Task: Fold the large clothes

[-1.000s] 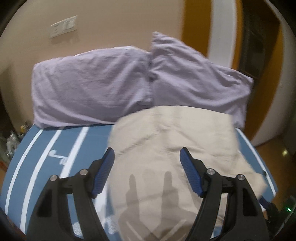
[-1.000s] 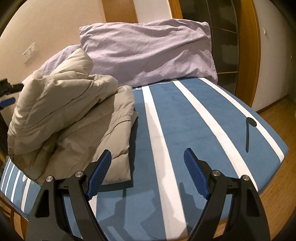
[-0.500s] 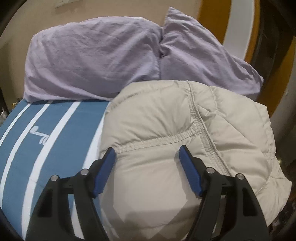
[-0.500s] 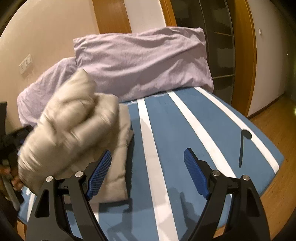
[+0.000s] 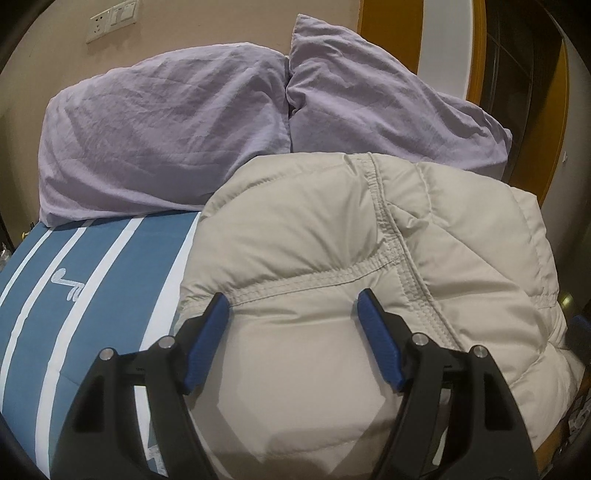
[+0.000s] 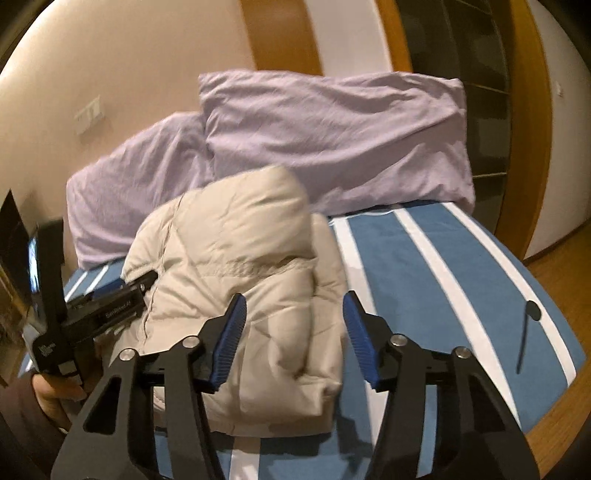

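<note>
A: What is recorded of the garment?

B: A beige quilted jacket (image 5: 332,258), puffy, with stitched seams and a smooth matte shell, is seen bundled in a rounded heap on the bed (image 6: 443,266). It lies on the blue cover with white stripes, just in front of two wrinkled lilac pillows (image 5: 166,122).

A: And the left gripper?

B: The left gripper (image 5: 291,310) is held over the near part of the heap. Its jaws are set apart, with ribbed blue pads (image 5: 207,339) on black arms. The padded fabric bulges between them; whether the pads press on it cannot be told. In the right wrist view the same tool is seen at the jacket's left flank, with a hand (image 6: 55,395) wrapped around its handle.

A: The right gripper?

B: The right gripper (image 6: 293,314) is noted in front of the heap. Its jaws are closing, with the jacket seen between them in the picture; no contact by the pads is observed.

A: Anything further?

B: A white switch plate (image 5: 110,20) is noted on the plain wall.
</note>
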A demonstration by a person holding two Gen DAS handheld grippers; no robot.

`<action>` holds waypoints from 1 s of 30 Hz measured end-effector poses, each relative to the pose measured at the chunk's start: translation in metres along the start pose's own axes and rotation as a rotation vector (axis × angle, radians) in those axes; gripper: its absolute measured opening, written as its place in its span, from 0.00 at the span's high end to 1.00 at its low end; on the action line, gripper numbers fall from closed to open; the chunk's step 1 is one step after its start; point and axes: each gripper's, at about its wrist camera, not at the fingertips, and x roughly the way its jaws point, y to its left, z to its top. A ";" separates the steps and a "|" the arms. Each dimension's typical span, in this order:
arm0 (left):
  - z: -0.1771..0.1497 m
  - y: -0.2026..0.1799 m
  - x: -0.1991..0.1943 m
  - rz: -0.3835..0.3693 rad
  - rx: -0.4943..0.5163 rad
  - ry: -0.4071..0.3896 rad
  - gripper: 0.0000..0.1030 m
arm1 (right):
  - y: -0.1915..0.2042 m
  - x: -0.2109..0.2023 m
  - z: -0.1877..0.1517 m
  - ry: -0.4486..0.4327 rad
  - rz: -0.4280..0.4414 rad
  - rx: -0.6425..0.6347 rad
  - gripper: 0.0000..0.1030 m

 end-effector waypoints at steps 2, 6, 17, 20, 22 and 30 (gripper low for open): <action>0.000 0.001 0.000 -0.003 0.000 0.000 0.30 | 0.002 0.011 -0.005 0.034 -0.014 -0.005 0.47; 0.000 -0.001 0.000 -0.011 0.010 -0.003 0.30 | -0.007 0.033 -0.019 0.099 -0.012 0.028 0.47; -0.005 -0.017 0.000 0.001 0.063 -0.029 0.28 | -0.018 0.059 -0.045 0.142 -0.023 0.048 0.48; -0.006 -0.019 0.002 0.010 0.068 -0.034 0.27 | -0.018 0.064 -0.046 0.149 -0.020 0.054 0.48; -0.007 -0.019 0.003 0.014 0.070 -0.038 0.27 | -0.019 0.066 -0.046 0.150 -0.018 0.055 0.48; -0.002 -0.023 -0.001 0.019 0.097 -0.022 0.24 | -0.019 0.072 -0.047 0.154 -0.017 0.052 0.47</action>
